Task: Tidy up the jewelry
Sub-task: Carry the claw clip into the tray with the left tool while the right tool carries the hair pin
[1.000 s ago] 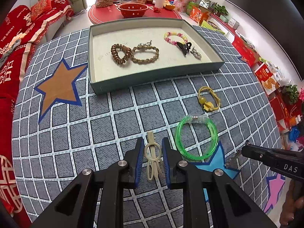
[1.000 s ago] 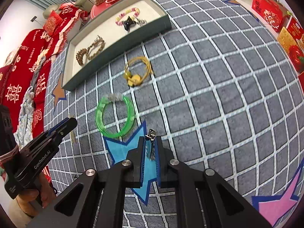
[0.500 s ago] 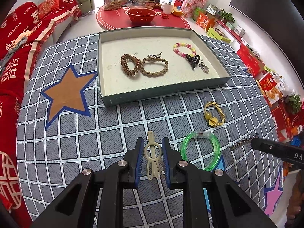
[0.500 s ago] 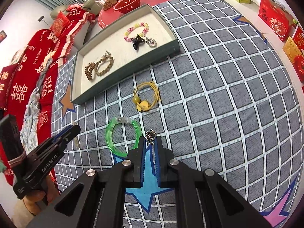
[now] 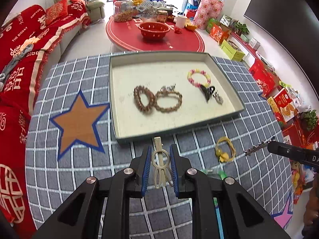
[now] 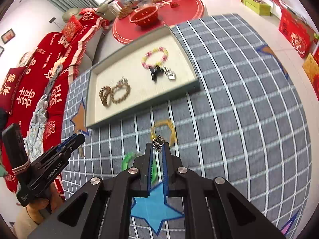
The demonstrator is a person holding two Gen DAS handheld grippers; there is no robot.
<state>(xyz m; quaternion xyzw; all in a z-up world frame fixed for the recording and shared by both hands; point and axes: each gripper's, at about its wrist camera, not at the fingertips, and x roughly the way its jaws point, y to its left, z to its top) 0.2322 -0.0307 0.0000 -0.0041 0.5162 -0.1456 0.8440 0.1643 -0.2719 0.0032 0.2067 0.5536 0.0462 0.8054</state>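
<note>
My left gripper [image 5: 159,151] is shut on a cream hair clip [image 5: 160,160] and holds it just short of the near wall of the tray [image 5: 179,132]. My right gripper [image 6: 157,146] is shut on a silver hair clip [image 6: 158,140]; it also shows in the left wrist view [image 5: 258,146]. The tray [image 6: 143,105] holds two brown bracelets [image 5: 157,100], a pink-yellow bead bracelet [image 5: 199,76], a black clip [image 5: 207,91] and a silver clip [image 5: 218,97]. A yellow bracelet [image 5: 224,151] and a green bangle [image 6: 127,160] lie on the grid cloth.
The table has a grey grid cloth with an orange star [image 5: 78,122] and a blue star [image 6: 155,205]. Beyond it stand a red round table [image 5: 155,37] with a red bowl, a red sofa [image 5: 24,45] at left, and boxes [image 5: 283,103] at right.
Both grippers have moved forward toward the tray with their clips held. The green bangle and yellow bracelet now sit closer beneath the fingers.
</note>
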